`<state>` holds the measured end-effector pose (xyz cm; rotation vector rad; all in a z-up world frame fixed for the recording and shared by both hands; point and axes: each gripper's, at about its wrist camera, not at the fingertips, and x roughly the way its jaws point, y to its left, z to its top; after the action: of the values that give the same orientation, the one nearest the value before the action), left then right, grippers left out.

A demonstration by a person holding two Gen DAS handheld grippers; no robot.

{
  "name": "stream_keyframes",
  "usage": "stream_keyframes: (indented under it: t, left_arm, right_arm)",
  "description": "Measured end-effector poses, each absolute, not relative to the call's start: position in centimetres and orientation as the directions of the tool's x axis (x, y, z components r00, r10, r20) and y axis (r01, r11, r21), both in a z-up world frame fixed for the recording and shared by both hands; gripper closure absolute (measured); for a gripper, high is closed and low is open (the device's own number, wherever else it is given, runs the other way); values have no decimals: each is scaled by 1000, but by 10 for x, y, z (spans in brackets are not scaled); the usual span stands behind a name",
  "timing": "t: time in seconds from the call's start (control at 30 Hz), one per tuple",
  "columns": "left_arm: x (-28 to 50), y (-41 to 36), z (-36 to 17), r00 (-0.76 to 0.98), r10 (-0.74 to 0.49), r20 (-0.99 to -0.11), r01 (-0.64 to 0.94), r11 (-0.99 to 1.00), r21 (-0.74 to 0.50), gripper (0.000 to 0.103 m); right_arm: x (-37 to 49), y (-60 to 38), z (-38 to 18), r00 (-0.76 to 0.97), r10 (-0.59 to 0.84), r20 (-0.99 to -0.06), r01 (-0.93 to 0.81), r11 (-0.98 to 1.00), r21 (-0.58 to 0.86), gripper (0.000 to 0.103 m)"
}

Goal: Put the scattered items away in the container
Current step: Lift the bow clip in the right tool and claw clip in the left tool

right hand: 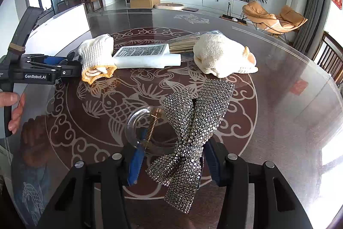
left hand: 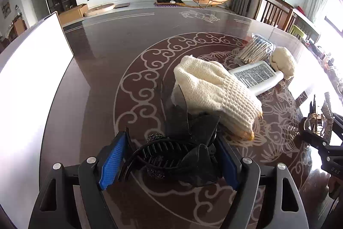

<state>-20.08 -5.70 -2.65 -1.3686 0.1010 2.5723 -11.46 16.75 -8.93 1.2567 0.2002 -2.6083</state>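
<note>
A living room with a television, a white cabinet and an orange lounge chair lies behind a dark glass tabletop (right hand: 278, 70) printed with pale fish and cloud patterns. A white container (left hand: 32, 70) stands at the tabletop's 9 o'clock edge in the left wrist view.

The right tool (right hand: 174, 161) is closed on a rhinestone bow hair clip (right hand: 193, 128), its blue pads pressing the bow's knot and the clear clip body with its brass spring, at 6 o'clock in its own view.

The left tool (left hand: 169, 161) is partly open around a black bow hair claw (left hand: 178, 156); the claw lies between the blue pads, and whether they press on it cannot be told. A hand (right hand: 12, 108) holds this tool's handle at 9 o'clock in the right wrist view.

Just beyond the claw, at 1 o'clock, a cream knitted glove (left hand: 216, 91) drapes over its bow. A white tube (right hand: 145, 57) lies beside that glove, a bundle of wooden sticks (right hand: 184, 43) in clear wrap behind it, and a second cream glove (right hand: 220, 57) at the tube's far end.
</note>
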Motion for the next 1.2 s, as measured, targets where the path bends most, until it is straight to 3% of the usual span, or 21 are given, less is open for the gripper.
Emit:
stream_keyframes:
  t: [0.3, 0.5, 0.6, 0.63, 0.73, 1.2]
  left_arm:
    - [-102, -37, -28, -558, 146, -817, -208, -978, -33, 25]
    - [-89, -23, -31, -570, 109, -814, -191, -982, 2, 22]
    - [-89, -23, -32, -566, 113, -817, -199, -980, 2, 17]
    - [-90, -17, -33, -561, 108, -821, -195, -981, 4, 10]
    - [-93, -19, -35, -551, 98, -829, -178, -984, 2, 2]
    - [-95, -20, -36, -547, 92, -832, -170, -985, 2, 0]
  right_arm:
    - [-88, 147, -87, -602, -202, -773, 347, -937, -26, 51]
    - [-75, 132, -90, -592, -203, -780, 374, -926, -43, 51]
    - [-77, 139, -93, -581, -210, -786, 357, -934, -14, 43]
    - [-78, 142, -93, -579, -209, -788, 347, -938, -6, 37]
    - [-77, 142, -93, -579, -202, -790, 342, -940, -10, 35]
    - [-80, 146, -93, -569, -190, -800, 326, -945, -7, 18]
